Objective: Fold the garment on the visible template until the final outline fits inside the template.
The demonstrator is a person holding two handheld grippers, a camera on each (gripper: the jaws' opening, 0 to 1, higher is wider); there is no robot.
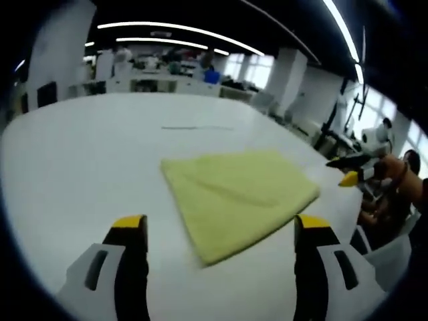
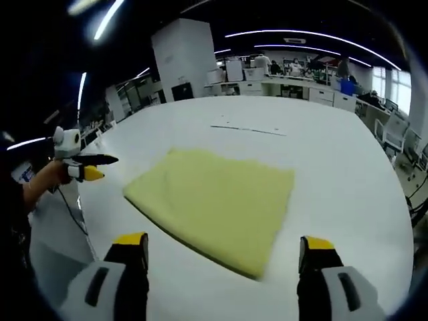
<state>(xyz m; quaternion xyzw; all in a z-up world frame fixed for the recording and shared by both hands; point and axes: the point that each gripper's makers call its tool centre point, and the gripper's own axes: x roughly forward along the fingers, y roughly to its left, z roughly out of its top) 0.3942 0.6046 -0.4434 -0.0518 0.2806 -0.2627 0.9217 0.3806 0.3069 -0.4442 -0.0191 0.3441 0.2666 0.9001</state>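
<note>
Yellow garment (image 1: 237,194) lies flat on the white surface (image 1: 80,154), already a compact folded rectangle, ahead of both grippers and touched by neither; in the right gripper view it (image 2: 214,204) sits centred, near edge just beyond the jaws.

Left hand-held gripper (image 1: 221,231): jaws wide apart, nothing between them. Right hand-held gripper (image 2: 224,251): same, spread wide and empty; it also shows at the right of the left gripper view (image 1: 351,175), held off the surface edge, and the left one likewise in the right gripper view (image 2: 90,170).

Faint thin line (image 2: 247,130) on the surface beyond the cloth, possibly a template mark; can't tell the full outline.

Handling, my read: light, soft, limp fabric, looks fleecy so decent grip, not fragile; layers will slide or splay if dragged; pinch at corners or along a folded edge, catching all layers, one gripper per corner; lift low, lay over slowly.
</note>
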